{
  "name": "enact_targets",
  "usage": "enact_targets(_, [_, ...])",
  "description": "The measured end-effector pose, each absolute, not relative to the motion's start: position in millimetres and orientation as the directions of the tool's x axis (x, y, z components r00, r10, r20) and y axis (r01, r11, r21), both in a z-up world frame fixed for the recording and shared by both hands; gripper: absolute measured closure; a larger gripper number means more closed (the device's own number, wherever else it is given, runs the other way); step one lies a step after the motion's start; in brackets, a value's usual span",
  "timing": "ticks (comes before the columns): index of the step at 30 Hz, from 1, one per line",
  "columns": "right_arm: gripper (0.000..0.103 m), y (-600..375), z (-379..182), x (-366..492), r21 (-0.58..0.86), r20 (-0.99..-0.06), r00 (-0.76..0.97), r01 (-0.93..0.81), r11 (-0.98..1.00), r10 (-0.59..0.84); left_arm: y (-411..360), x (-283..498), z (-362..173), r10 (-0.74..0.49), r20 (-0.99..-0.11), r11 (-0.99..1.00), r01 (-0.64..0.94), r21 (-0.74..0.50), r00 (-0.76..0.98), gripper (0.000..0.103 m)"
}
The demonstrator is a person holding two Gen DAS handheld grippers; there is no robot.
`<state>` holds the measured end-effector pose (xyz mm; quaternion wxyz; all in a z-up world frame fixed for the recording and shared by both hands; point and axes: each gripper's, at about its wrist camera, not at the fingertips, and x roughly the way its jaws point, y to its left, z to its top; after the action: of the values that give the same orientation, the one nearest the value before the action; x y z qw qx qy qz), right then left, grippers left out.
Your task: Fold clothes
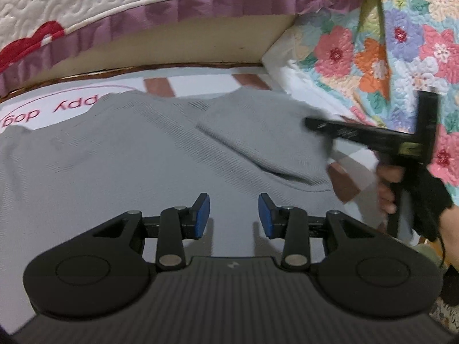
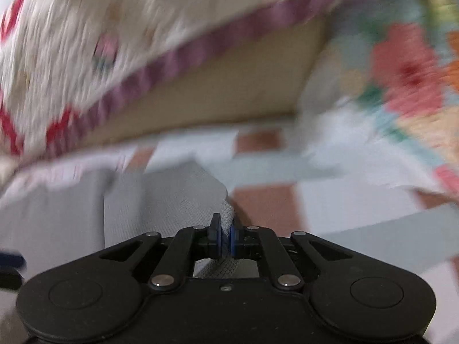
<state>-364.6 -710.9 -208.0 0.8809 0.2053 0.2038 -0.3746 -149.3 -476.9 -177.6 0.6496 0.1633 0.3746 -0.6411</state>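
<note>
Left wrist view: the left gripper (image 1: 233, 215) hangs at 6 o'clock with its blue-padded jaws partly apart and nothing between them. Directly beneath it and out to 9 o'clock lies the grey ribbed knit garment (image 1: 129, 157), spread over a white sheet with brown checks (image 1: 160, 84) that bears pink lettering at 10 o'clock. One flap of the garment is folded over toward 3 o'clock. There, the right gripper (image 1: 311, 123), a black tool held in a hand in a black fingerless glove (image 1: 416, 189), reaches the garment's edge. A cream quilt with a purple frilled border (image 1: 143, 14) runs across 12 o'clock. A quilt with a multicoloured flower print (image 1: 401, 43) fills 2 o'clock.

Right wrist view: the picture is motion-blurred. The right gripper (image 2: 226, 240) sits at 6 o'clock, its blue pads (image 2: 219, 239) closed tight on a bunched fold of the grey garment (image 2: 172, 195), which stretches from the jaws toward 9 o'clock. The checked sheet (image 2: 330, 200) lies at 3 o'clock, the purple-bordered quilt (image 2: 86, 43) at 11 o'clock, and the flower quilt (image 2: 407, 66) at 2 o'clock.
</note>
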Motion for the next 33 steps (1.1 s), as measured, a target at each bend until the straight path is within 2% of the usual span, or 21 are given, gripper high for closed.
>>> enact_targets(2, [0.097, -706.7, -198.9, -397.3, 0.25, -0.476, 0.609, 0.786, 0.566, -0.635, -479.1, -153.1, -183.3, -0.714, -0.689, 0.115, 0.952, -0.284, -0.12, 0.065])
enact_targets(8, [0.097, -706.2, -223.3, -430.2, 0.254, -0.568, 0.546, 0.828, 0.5, -0.616, -491.1, -168.8, -206.5, -0.657, -0.733, 0.082, 0.949, -0.305, -0.179, 0.064])
enact_targets(11, [0.097, -701.7, -221.5, -428.7, 0.271, -0.566, 0.546, 0.831, 0.486, -0.618, -491.3, -179.6, -216.2, -0.593, -0.776, 0.051, 0.952, -0.301, -0.214, 0.062])
enact_targets(14, [0.096, -697.7, -216.9, -428.3, 0.279, -0.591, 0.53, 0.842, 0.462, -0.608, -481.5, -186.2, -217.9, -0.584, -0.787, 0.031, 0.963, -0.267, -0.199, 0.062])
enact_targets(17, [0.089, -702.3, -220.5, -425.3, 0.199, -0.661, 0.438, 0.885, 0.421, -0.609, -474.2, -182.6, -216.9, -0.572, -0.792, 0.043, 0.957, -0.288, -0.213, 0.062])
enact_targets(20, [0.076, -714.2, -211.0, -421.4, 0.132, -0.656, 0.396, 0.898, 0.419, -0.642, -472.1, -172.1, -214.8, -0.579, -0.787, 0.067, 0.949, -0.309, -0.215, 0.061])
enact_targets(21, [0.066, -722.2, -206.9, -418.8, 0.154, -0.647, 0.436, 0.878, 0.453, -0.625, -471.6, -168.5, -214.1, -0.583, -0.784, 0.075, 0.947, -0.313, -0.214, 0.061])
enact_targets(22, [0.049, -731.1, -202.9, -416.0, 0.184, -0.635, 0.485, 0.85, 0.493, -0.6, -471.1, -164.9, -213.4, -0.586, -0.782, 0.083, 0.944, -0.318, -0.212, 0.061])
enact_targets(23, [0.044, -741.1, -203.1, -410.3, 0.2, -0.626, 0.523, 0.825, 0.529, -0.579, -470.8, -160.9, -212.4, -0.596, -0.775, 0.092, 0.942, -0.324, -0.208, 0.061])
enact_targets(25, [0.043, -761.9, -205.8, -397.6, 0.222, -0.606, 0.588, 0.772, 0.596, -0.535, -471.8, -151.4, -208.7, -0.633, -0.747, 0.113, 0.931, -0.347, -0.201, 0.061])
enact_targets(30, [0.041, -769.3, -233.9, -356.4, 0.091, -0.643, 0.6, 0.677, 0.73, -0.476, -477.1, -133.7, -200.8, -0.682, -0.719, 0.155, 0.935, -0.319, -0.132, 0.06])
enact_targets(33, [0.099, -760.1, -232.9, -352.4, 0.019, -0.608, 0.633, 0.616, 0.788, -0.48, -478.8, -124.7, -198.6, -0.688, -0.721, 0.18, 0.942, -0.283, -0.085, 0.06])
